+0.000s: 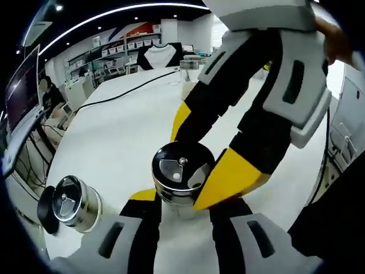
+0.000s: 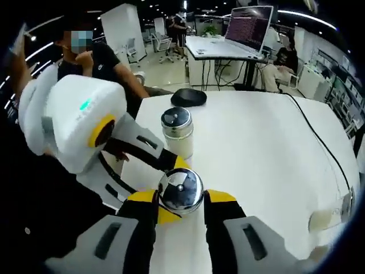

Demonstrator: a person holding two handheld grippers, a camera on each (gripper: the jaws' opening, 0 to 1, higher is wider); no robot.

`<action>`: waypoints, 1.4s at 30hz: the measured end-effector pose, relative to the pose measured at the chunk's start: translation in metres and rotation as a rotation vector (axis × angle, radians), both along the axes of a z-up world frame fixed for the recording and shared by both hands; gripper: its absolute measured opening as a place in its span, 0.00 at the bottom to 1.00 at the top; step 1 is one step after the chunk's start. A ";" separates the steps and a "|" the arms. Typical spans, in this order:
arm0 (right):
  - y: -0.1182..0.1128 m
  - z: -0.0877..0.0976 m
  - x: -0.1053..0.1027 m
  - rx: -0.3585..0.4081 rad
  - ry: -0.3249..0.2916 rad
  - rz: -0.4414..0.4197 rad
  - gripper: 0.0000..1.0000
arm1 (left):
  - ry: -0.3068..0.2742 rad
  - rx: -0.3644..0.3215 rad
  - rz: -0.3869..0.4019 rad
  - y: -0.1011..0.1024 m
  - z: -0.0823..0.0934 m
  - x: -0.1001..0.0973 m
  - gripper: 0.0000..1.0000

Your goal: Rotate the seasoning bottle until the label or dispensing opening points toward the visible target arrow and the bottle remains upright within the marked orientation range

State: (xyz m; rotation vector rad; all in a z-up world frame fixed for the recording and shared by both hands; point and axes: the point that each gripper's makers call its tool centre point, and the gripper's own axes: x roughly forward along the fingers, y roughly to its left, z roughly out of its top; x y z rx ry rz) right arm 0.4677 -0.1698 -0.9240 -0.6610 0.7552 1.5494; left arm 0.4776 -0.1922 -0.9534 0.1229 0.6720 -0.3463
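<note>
Both grippers pinch the seasoning bottle (image 1: 182,178) upright on the white table (image 1: 114,142): left gripper (image 1: 183,206), right gripper (image 2: 180,201). Second bottle (image 2: 177,131) stands beyond; black lid (image 2: 189,97) farther, office desks behind.

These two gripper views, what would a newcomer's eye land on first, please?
Most striking is the steel-capped seasoning bottle at centre of the white table, clamped from both sides: the left gripper holds its body while the right gripper closes yellow-tipped jaws on its cap. A second bottle stands just beyond it in the right gripper view, near a black lid-like object.
</note>
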 end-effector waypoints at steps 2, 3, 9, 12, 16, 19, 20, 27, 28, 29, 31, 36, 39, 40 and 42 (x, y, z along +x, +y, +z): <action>0.002 -0.001 -0.001 -0.008 -0.012 0.008 0.29 | -0.008 -0.003 -0.008 0.000 0.000 -0.001 0.35; 0.002 -0.001 -0.001 -0.013 -0.016 0.016 0.29 | -0.012 -0.004 -0.013 0.001 0.000 -0.002 0.35; 0.001 -0.001 0.000 -0.011 -0.016 0.040 0.29 | -0.076 -0.026 -0.037 0.003 -0.002 -0.001 0.35; 0.001 -0.001 0.000 -0.021 -0.021 0.071 0.29 | -0.126 0.037 -0.074 0.004 -0.001 -0.004 0.35; 0.003 -0.001 0.000 -0.027 -0.019 0.095 0.29 | -0.142 0.034 -0.089 0.003 -0.007 -0.005 0.41; 0.004 -0.001 0.001 -0.031 -0.022 0.124 0.29 | -0.194 -0.056 -0.089 -0.002 -0.005 -0.003 0.49; 0.004 -0.001 0.001 -0.030 -0.022 0.135 0.29 | -0.186 -0.045 -0.093 -0.001 -0.008 -0.005 0.52; 0.005 -0.001 -0.001 -0.053 -0.041 0.281 0.29 | -0.157 0.036 -0.125 0.002 -0.024 -0.010 0.56; 0.005 -0.001 -0.001 -0.058 -0.047 0.309 0.29 | -0.160 0.039 -0.125 0.002 -0.023 -0.010 0.56; 0.005 -0.001 -0.002 -0.066 -0.056 0.347 0.29 | -0.156 0.047 -0.125 0.004 -0.025 -0.009 0.56; 0.005 -0.002 -0.003 -0.079 -0.079 0.404 0.29 | -0.148 0.059 -0.124 0.007 -0.027 -0.009 0.56; 0.003 -0.004 -0.009 -0.102 -0.133 0.613 0.29 | -0.130 0.067 -0.121 0.009 -0.030 -0.009 0.54; 0.001 -0.005 -0.013 -0.125 -0.155 0.729 0.29 | -0.129 0.063 -0.121 0.007 -0.030 -0.011 0.54; 0.000 -0.005 -0.013 -0.131 -0.165 0.762 0.29 | -0.129 0.066 -0.123 0.006 -0.030 -0.012 0.53; -0.002 -0.005 -0.015 -0.145 -0.172 0.817 0.29 | -0.131 0.070 -0.132 0.005 -0.030 -0.013 0.52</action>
